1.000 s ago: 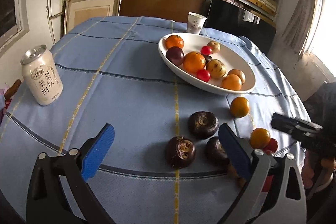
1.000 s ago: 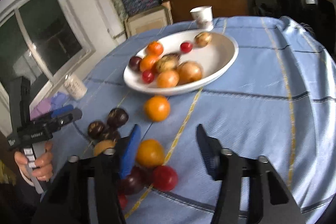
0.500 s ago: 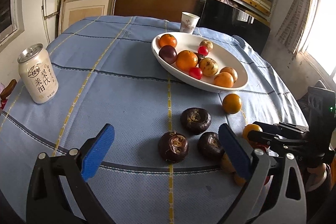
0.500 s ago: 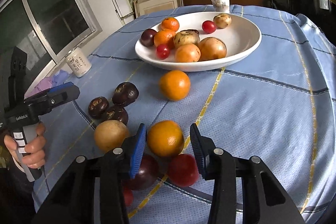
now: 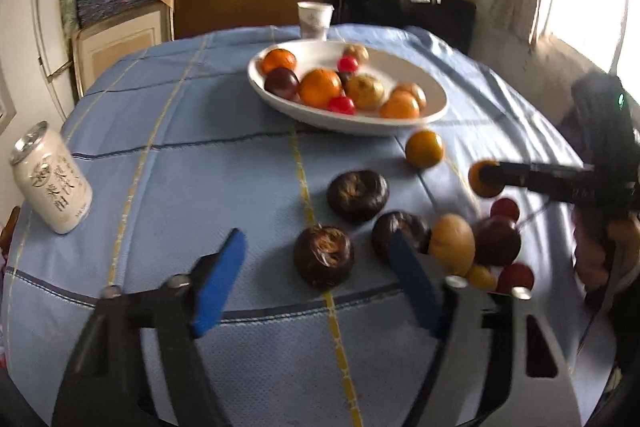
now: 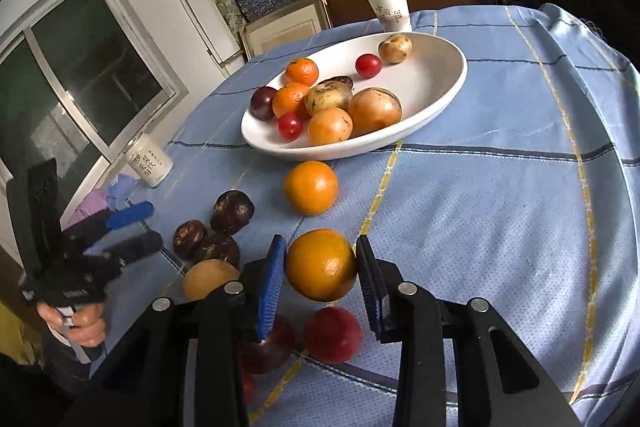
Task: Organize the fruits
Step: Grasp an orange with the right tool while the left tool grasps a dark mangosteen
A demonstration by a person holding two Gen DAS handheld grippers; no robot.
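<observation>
- Right gripper (image 6: 321,279) has its blue pads pressed on an orange (image 6: 321,264) just above the cloth, near the bowl (image 6: 452,89); a round fruit may squirt out.
- Left gripper (image 5: 316,281) is closing, jaws half apart and empty around a dark fruit (image 5: 323,255); it may nudge 2 neighbours.
</observation>
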